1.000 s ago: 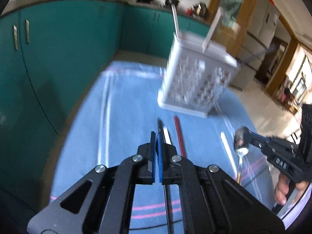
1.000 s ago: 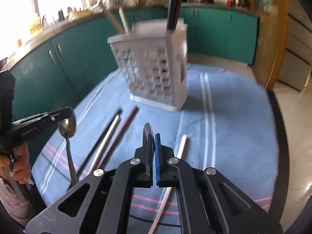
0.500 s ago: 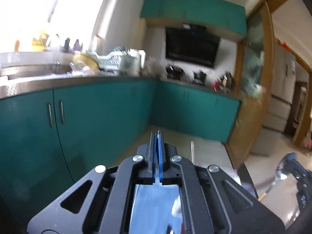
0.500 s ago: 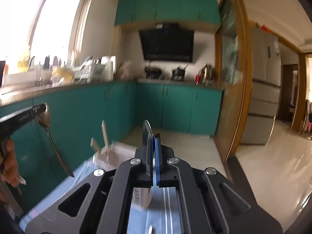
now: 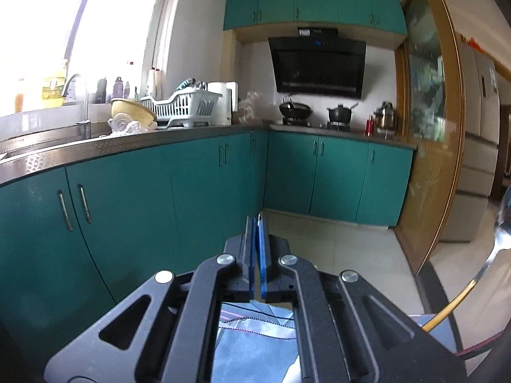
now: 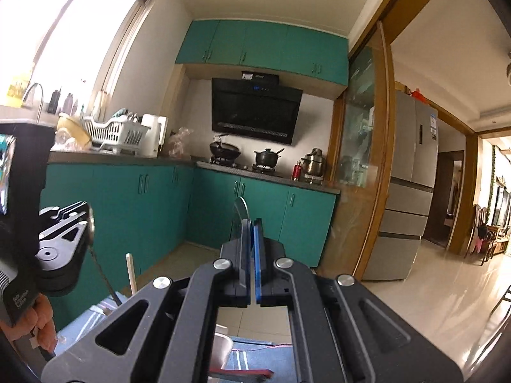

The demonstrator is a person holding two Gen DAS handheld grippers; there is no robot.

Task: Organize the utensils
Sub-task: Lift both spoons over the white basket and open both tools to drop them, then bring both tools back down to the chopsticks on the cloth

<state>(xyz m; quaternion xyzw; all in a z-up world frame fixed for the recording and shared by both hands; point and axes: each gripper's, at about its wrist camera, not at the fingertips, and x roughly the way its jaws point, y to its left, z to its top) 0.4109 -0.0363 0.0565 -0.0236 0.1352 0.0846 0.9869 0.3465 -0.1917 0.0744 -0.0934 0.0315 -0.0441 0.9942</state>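
We are looking at teal cabinets (image 5: pixel 198 191) under a grey countertop (image 5: pixel 127 142), and a black range hood (image 6: pixel 255 115). We are seeing a blue cloth with white and pink stripes (image 5: pixel 255 338), a white dish rack (image 5: pixel 182 107) and blue gripper pads (image 6: pixel 258 255).

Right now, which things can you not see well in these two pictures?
Utensil basket: right wrist view, mostly hidden under the right tongs.
Spoon in the right tongs: left wrist view, bowl blurred and cut by the edge.
Blue cloth: left wrist view, mostly covered by the left tongs.
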